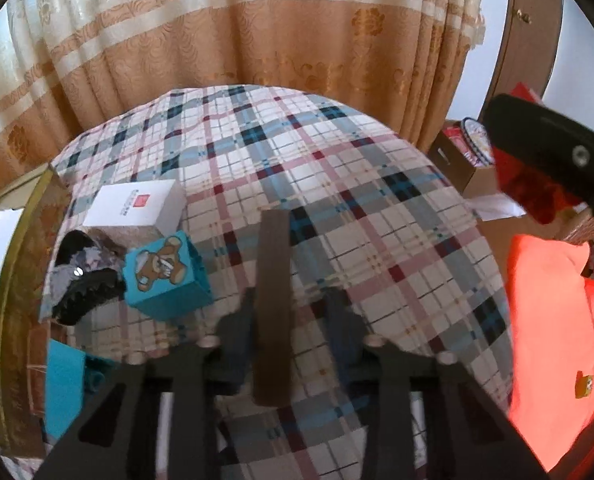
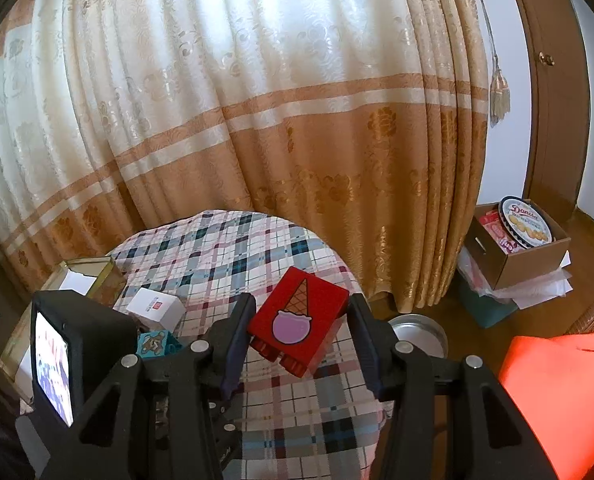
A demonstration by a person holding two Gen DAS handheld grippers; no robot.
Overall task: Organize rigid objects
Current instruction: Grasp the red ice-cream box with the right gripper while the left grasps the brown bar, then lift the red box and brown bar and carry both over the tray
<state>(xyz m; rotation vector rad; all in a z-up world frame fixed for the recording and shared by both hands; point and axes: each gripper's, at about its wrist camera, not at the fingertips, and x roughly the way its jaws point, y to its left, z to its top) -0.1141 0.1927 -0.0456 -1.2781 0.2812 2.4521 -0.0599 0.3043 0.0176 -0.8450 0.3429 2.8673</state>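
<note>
Nearest in the left wrist view, the left gripper [image 1: 291, 300] has its two dark fingers drawn in around a long brown bar [image 1: 272, 304]. The bar stands lengthwise between them, running from near the camera out over the plaid cloth [image 1: 377, 208]. Its left side seems to lie against the left finger, but the picture is too blurred to tell whether the right pad presses on it. No earlier picture is given, so only this narrow stance can be told.

Just left of that gripper lies a teal box with a cartoon bear [image 1: 165, 274]. A black and grey toothed clip [image 1: 83, 280] touches its left side. Behind both sits a white box with a red square mark [image 1: 137, 204]. All three rest on the cloth near a gold-edged tray [image 1: 17, 280].

In the right wrist view, the right gripper [image 2: 301, 332] clamps a red block with an ice-cream cone picture [image 2: 299, 320], tilted, held clear above the cloth. A small lit screen [image 2: 55, 364] on the other tool shows at lower left.

Further off, a cardboard box [image 2: 533, 264] holding a round biscuit tin [image 2: 527, 222] sits on the floor at right. A cream and tan curtain [image 2: 257, 120] hangs behind the table.
</note>
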